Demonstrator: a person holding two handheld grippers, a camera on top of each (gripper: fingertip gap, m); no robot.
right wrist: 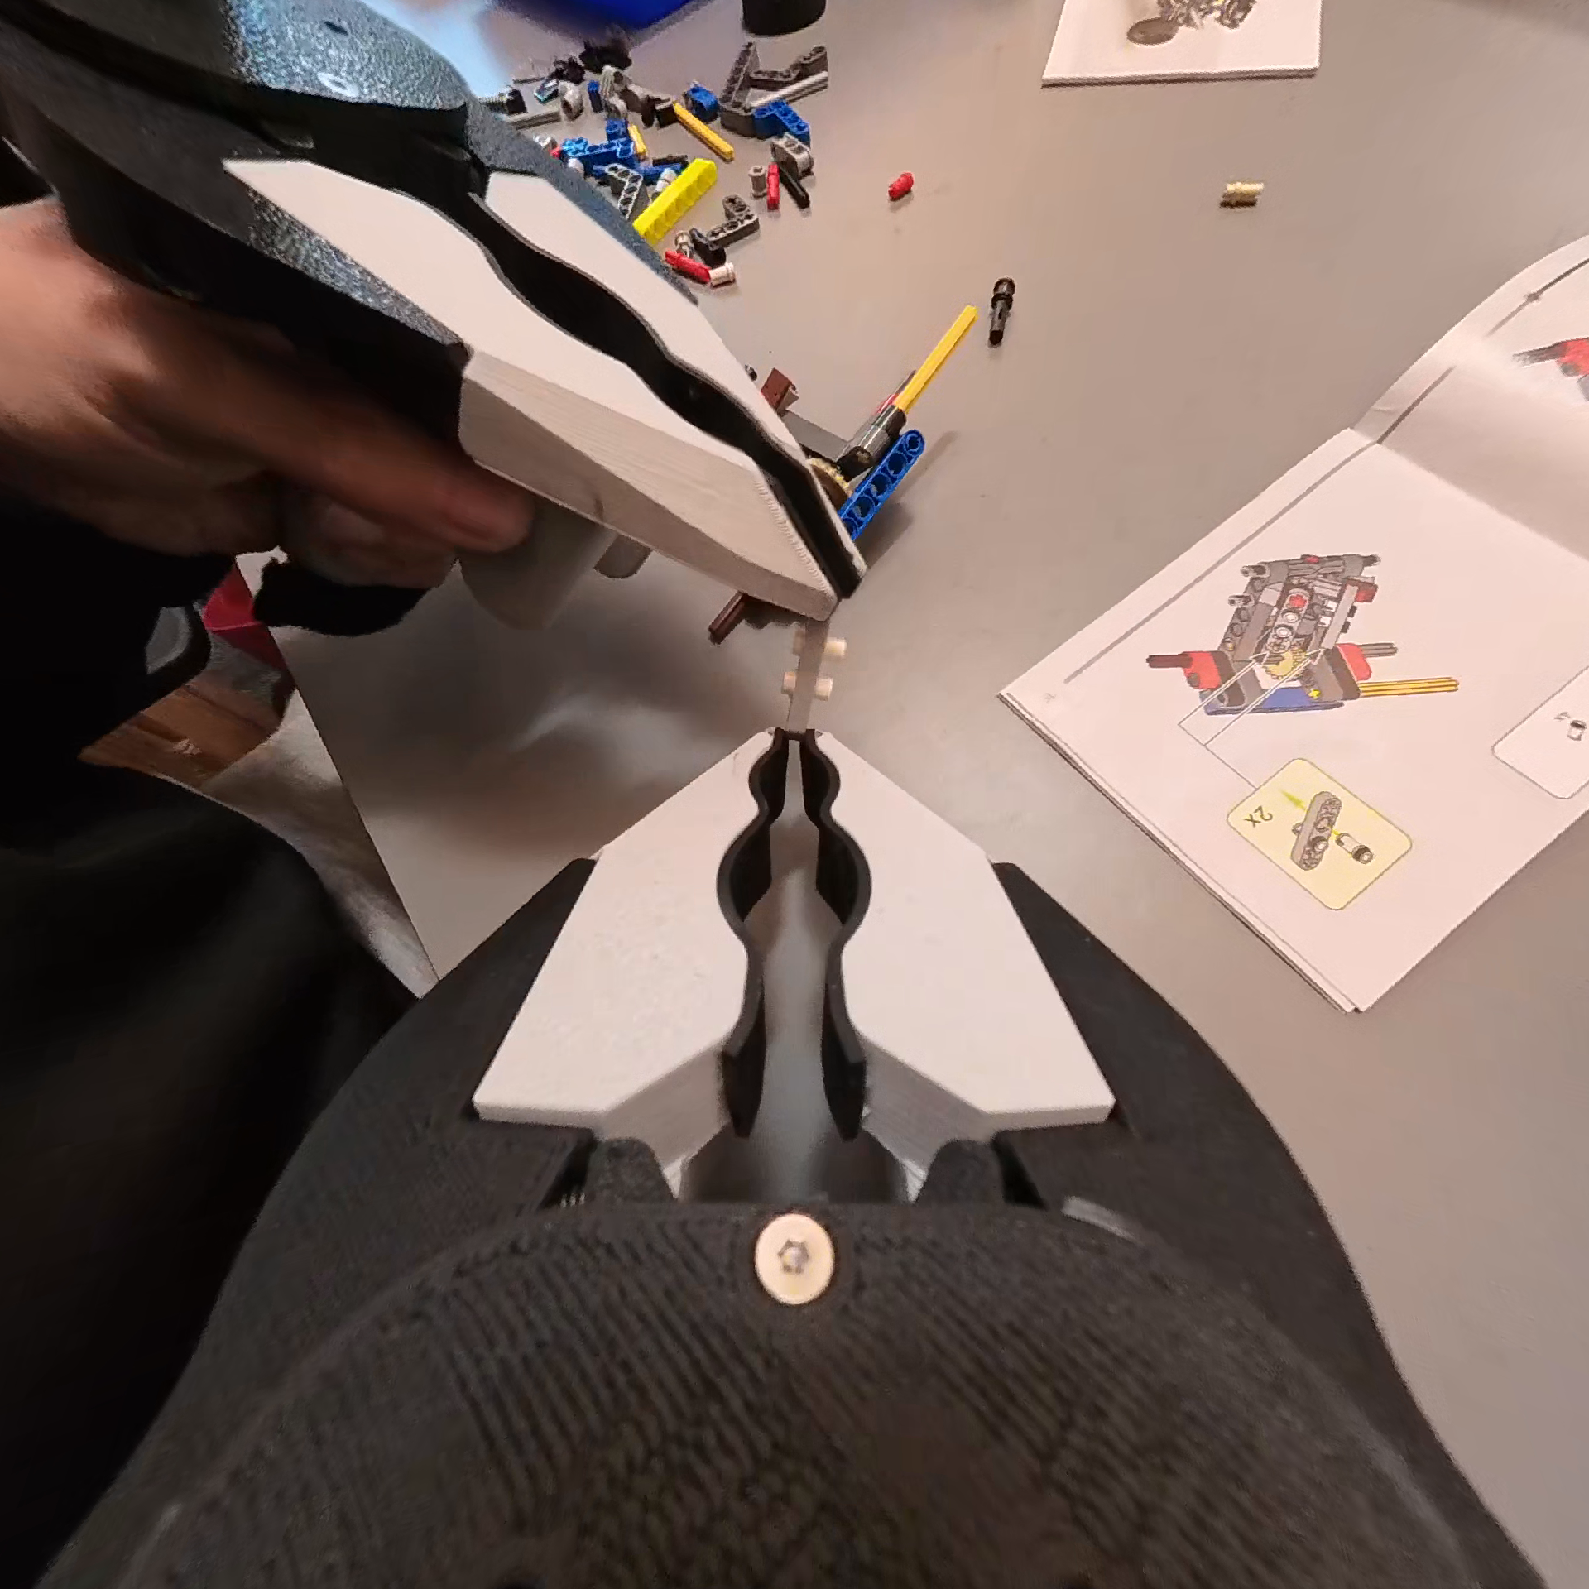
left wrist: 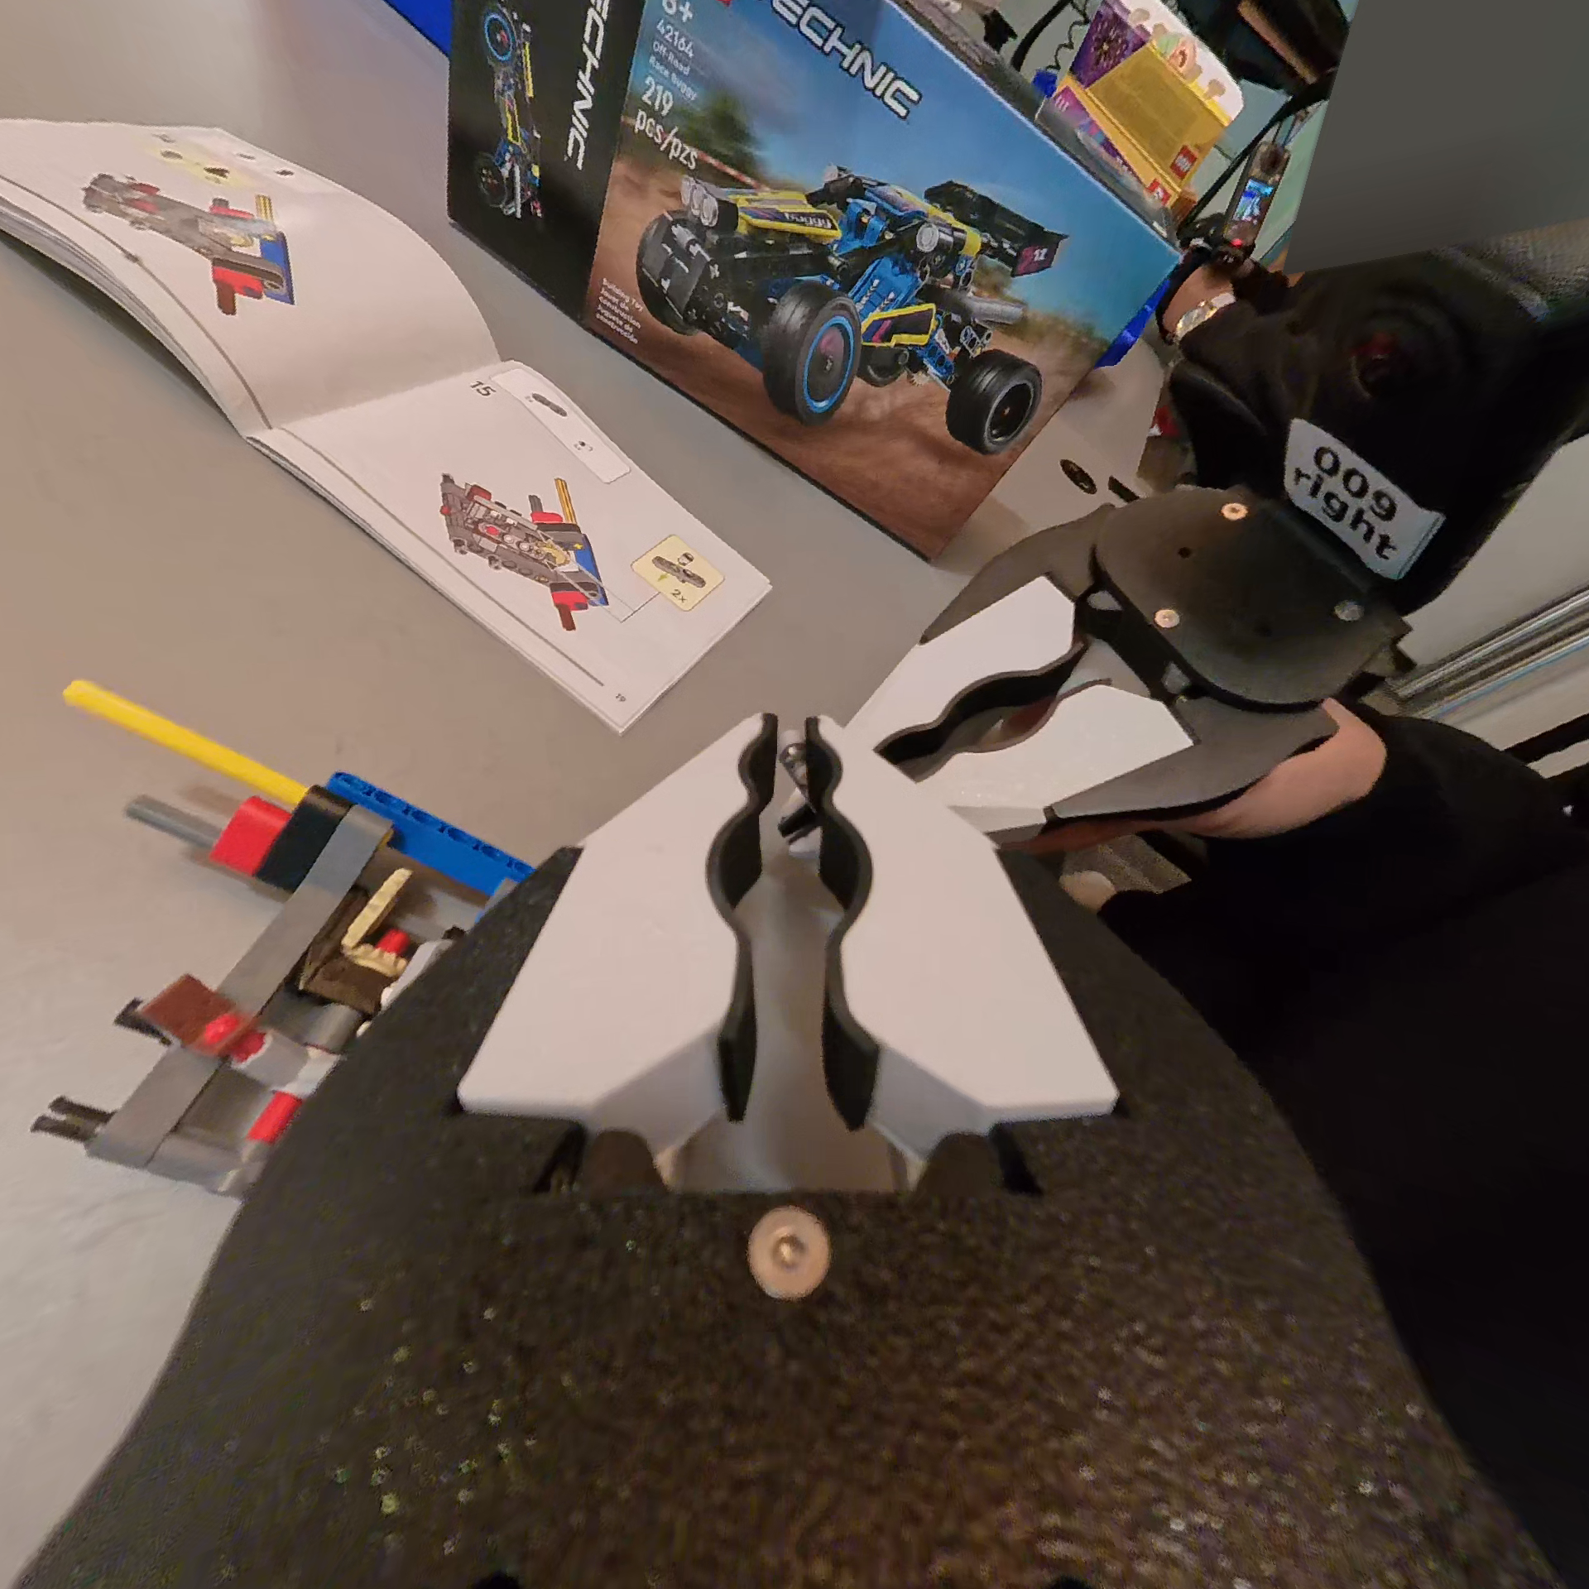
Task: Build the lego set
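A small light-grey beam (right wrist: 806, 688) with two pale pins through it is held above the table between both grippers. My right gripper (right wrist: 793, 737) is shut on its near end. My left gripper (right wrist: 836, 602) comes in from the upper left and is shut on its far end. In the left wrist view the beam (left wrist: 795, 768) sits between my left gripper's tips (left wrist: 795, 727), and the right gripper (left wrist: 907, 692) reaches in from the right. The partly built grey, red and blue assembly (left wrist: 284, 937) with a yellow axle (left wrist: 180, 739) lies on the table to the left; it also shows in the right wrist view (right wrist: 886, 464).
The open instruction booklet (left wrist: 387, 413) (right wrist: 1341, 688) lies on the grey table. The set's box (left wrist: 817, 284) stands behind it. A pile of loose parts (right wrist: 688, 155), a black pin (right wrist: 1000, 309), a red piece (right wrist: 900, 185) and a tan piece (right wrist: 1241, 193) lie farther off. A hand (right wrist: 215, 447) holds the left gripper. Only a small space, under 4 cm, lies between the two pairs of fingers.
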